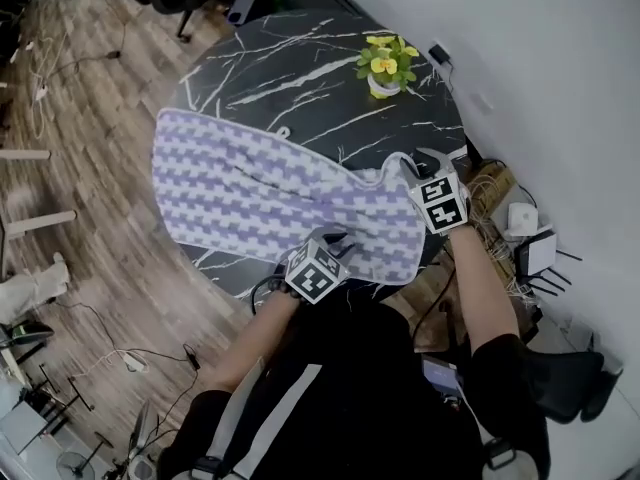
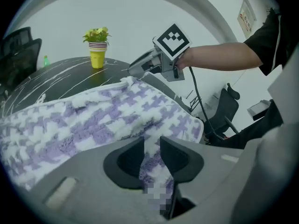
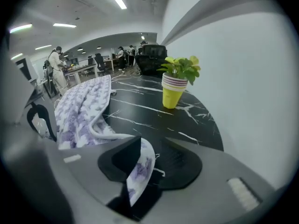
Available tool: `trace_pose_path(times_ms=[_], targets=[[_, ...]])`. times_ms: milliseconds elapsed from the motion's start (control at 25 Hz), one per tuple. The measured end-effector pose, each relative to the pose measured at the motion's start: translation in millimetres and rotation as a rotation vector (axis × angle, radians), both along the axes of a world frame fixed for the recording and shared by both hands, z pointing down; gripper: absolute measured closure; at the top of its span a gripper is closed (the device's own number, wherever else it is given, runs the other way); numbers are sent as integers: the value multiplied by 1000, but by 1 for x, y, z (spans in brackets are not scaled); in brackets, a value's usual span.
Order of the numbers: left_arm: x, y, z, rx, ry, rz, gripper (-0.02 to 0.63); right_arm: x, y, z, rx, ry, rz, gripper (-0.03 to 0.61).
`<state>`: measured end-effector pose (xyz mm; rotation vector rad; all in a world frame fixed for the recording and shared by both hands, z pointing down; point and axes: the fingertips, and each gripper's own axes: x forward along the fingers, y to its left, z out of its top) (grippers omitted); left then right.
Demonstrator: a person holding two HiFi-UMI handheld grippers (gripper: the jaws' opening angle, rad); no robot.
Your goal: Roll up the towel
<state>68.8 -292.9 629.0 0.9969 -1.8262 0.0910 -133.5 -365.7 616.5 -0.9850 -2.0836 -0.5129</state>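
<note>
Purple-and-white checked fleece towel (image 1: 260,193) spread on black marble table (image 1: 300,78), left gripper (image 2: 150,144) clamped on its edge, right gripper (image 3: 149,147) apparently pinching a corner

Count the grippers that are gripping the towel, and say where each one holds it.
2. The left gripper pinches the towel's near edge; the right gripper pinches its corner by the wall.

Purple-white checked towel (image 1: 270,193), unrolled, flat

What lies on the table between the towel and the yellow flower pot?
Between the towel and the flower pot the black marble table is bare; the head view and the right gripper view both show it.
</note>
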Motion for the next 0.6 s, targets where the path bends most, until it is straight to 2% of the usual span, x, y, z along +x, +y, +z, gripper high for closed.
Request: trace_pose_path(times_ms=[160, 320, 480, 600], targets=[[2, 16, 5, -5, 19, -57, 499, -3, 7, 26, 18, 79, -30, 388], [2, 27, 8, -9, 31, -80, 499, 1, 7, 39, 22, 139, -17, 388], [2, 31, 12, -14, 42, -92, 499, 1, 9, 40, 16, 173, -21, 402], [3, 31, 12, -13, 45, -86, 499, 1, 11, 36, 23, 150, -34, 496]])
